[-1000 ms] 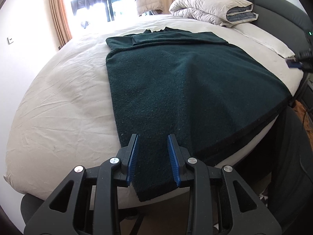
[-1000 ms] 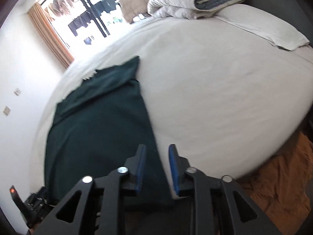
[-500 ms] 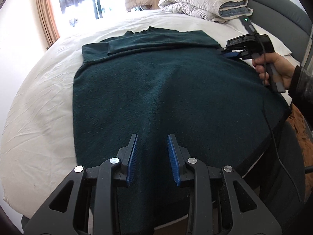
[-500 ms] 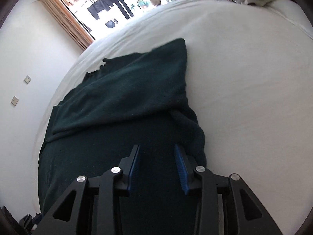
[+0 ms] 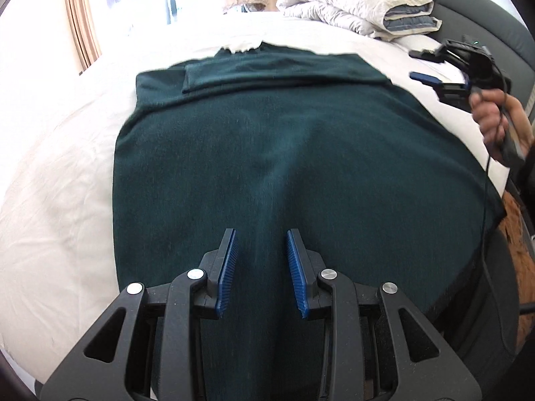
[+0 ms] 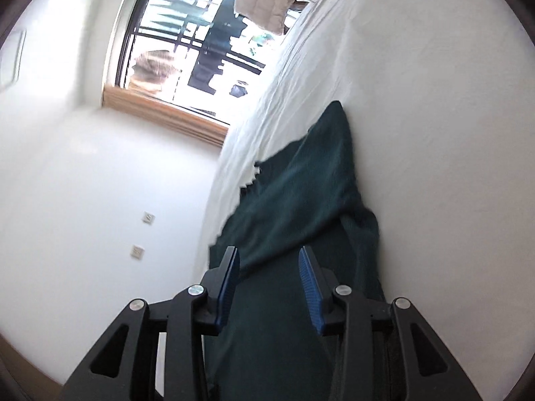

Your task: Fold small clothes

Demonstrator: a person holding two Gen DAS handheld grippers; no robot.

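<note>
**Green garment spread on the bed, folding barely begun**

A dark green knit garment (image 5: pixel 287 167) lies spread flat across the white bed (image 5: pixel 60 173), its near hem hanging over the bed's edge. At the far end one sleeve or flap (image 5: pixel 267 73) already lies folded across the top of the body; that looks like the only fold made so far. The body itself seems still at full width and length, so most of the folding appears to be left.

The cloth is thick, matt and fuzzy, almost free of wrinkles, with a gentle ridge running up its middle. A bit of pale lace-like trim (image 5: pixel 242 46) shows at the far edge.

The left gripper (image 5: pixel 260 267) hovers over the near part of the garment with its jaws apart and nothing pinched. The right gripper (image 6: pixel 269 287), held in a hand (image 5: pixel 495 117) by the garment's right far corner, is likewise apart and empty, tilted on its side above the cloth.
</note>
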